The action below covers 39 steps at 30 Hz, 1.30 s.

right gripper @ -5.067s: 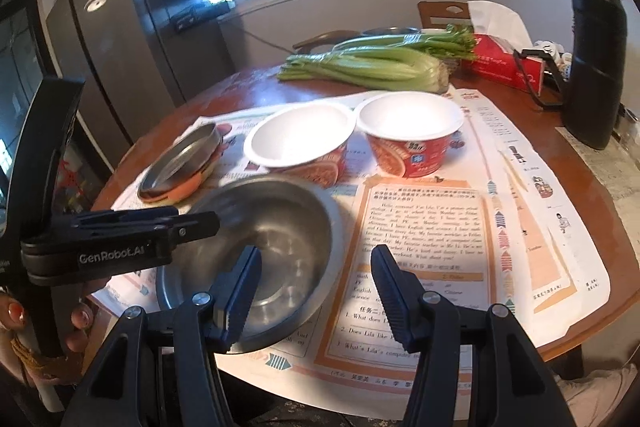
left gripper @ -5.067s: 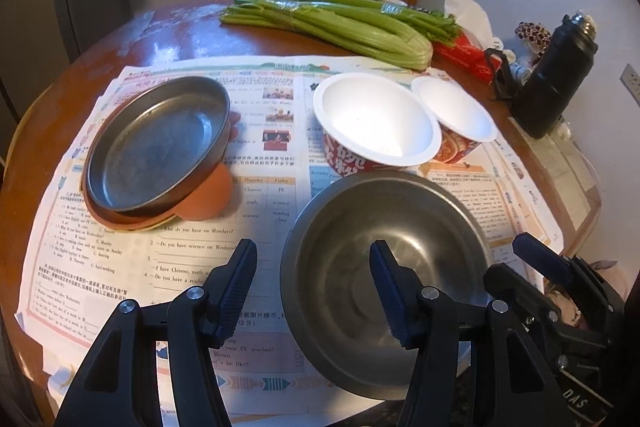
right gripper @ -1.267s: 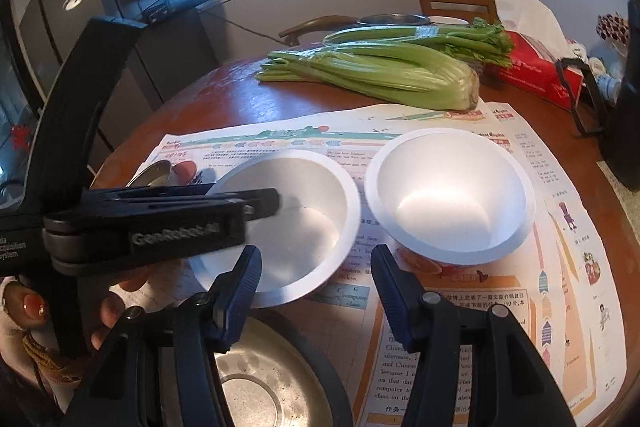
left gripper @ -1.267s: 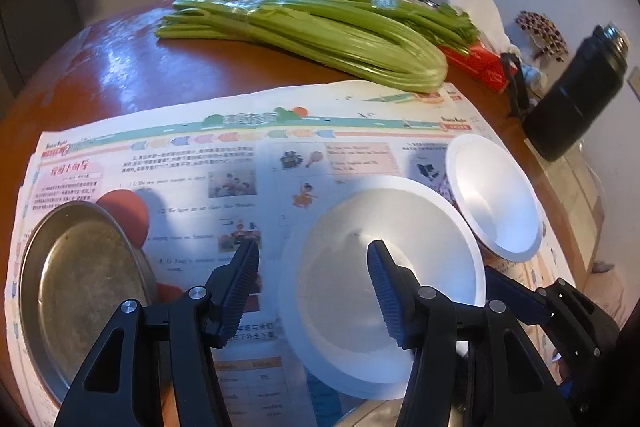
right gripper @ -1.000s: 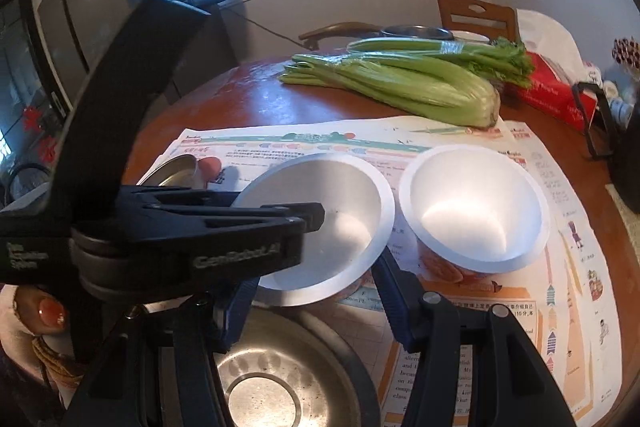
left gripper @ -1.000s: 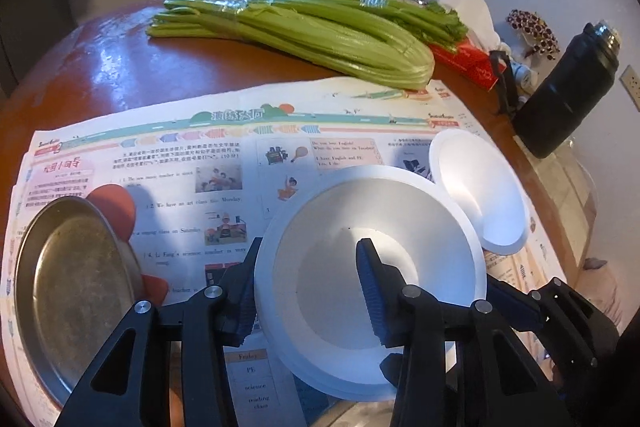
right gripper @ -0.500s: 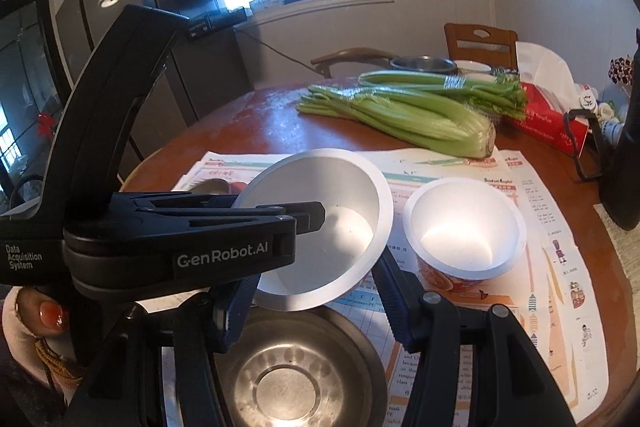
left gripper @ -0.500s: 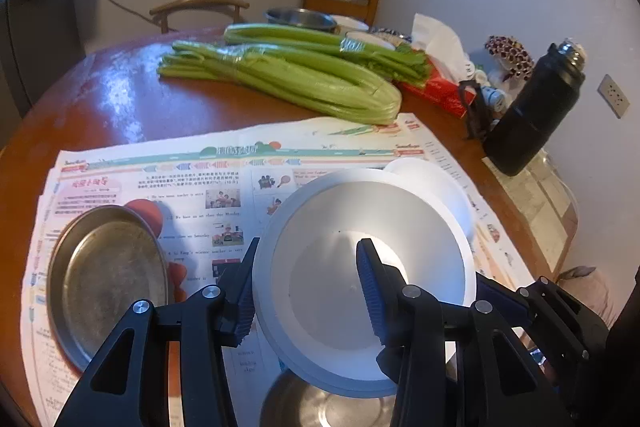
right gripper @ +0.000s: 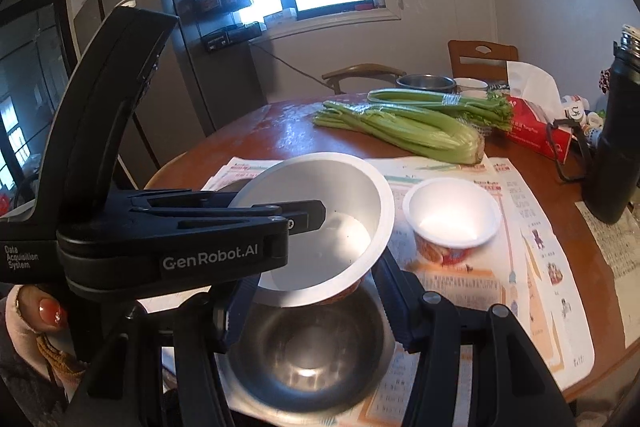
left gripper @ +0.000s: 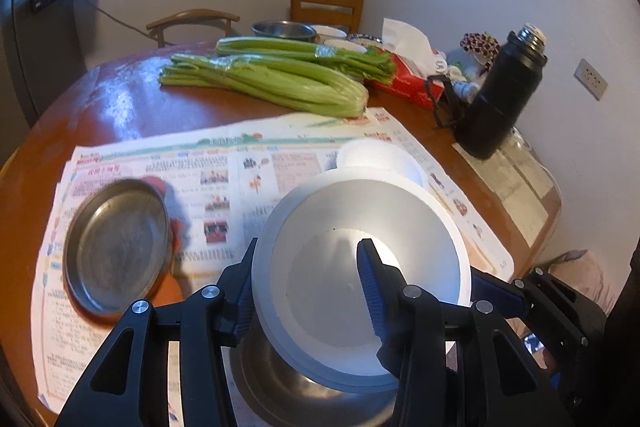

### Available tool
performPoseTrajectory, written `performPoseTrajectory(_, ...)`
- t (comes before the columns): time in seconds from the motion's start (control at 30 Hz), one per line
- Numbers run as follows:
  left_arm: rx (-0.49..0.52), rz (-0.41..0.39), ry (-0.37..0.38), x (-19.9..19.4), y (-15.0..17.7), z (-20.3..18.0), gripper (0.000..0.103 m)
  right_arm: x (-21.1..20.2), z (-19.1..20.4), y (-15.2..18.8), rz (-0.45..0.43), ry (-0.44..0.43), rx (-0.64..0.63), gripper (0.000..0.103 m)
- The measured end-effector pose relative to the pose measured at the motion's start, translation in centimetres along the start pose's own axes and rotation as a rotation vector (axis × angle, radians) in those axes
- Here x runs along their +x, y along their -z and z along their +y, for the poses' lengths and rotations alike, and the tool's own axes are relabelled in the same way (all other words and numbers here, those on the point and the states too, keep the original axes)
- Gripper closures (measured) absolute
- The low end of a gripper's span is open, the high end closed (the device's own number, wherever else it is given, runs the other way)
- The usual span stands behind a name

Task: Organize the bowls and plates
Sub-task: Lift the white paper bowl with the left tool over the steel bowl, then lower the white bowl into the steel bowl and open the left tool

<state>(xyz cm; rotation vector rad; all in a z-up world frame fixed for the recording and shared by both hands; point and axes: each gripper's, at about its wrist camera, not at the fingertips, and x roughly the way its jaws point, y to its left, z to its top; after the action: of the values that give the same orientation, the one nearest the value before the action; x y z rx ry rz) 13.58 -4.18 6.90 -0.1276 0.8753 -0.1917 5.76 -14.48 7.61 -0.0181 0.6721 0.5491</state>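
Observation:
A white paper bowl [left gripper: 328, 267] with a red printed outside hangs tilted above the steel bowl [left gripper: 304, 399]. My left gripper [left gripper: 306, 251] is shut on its rim, one finger inside and one outside. In the right wrist view the same bowl [right gripper: 332, 195] sits over the steel bowl [right gripper: 308, 355]. My right gripper [right gripper: 314, 279] straddles the white bowl's lower body at its empty width, and no squeeze shows. A second white bowl [right gripper: 452, 219] stands on the newspaper. A steel plate [left gripper: 116, 247] lies on an orange plate [left gripper: 168, 291] at the left.
Celery bundles [left gripper: 272, 83] lie across the far side of the round wooden table. A black flask [left gripper: 504, 95] and a red tissue box [left gripper: 408, 83] stand at the right. Newspaper [left gripper: 224, 163] covers the near half. Chairs and another steel bowl [left gripper: 284, 31] are behind.
The white bowl has left the newspaper beside the second bowl. It rose and came back over the steel bowl, carried by the left gripper, and the right gripper moved along with it.

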Motion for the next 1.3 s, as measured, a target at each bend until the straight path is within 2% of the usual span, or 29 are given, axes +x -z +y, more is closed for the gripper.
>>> performPoseTrajectory(0.47, -0.035, 0.066, -0.019, 1.0, 3.6, -0.2, 0.056, -0.4, 0.6, 3.3, 0.084, -0.006, -0.009, 0.046)
performPoseTrajectory(1.3, -0.043, 0.144, -0.074, 3.6, 5.3, 0.5, 0.056, 1.6, 0.2, 5.6, 0.167, -0.05, 0.001, 0.046)
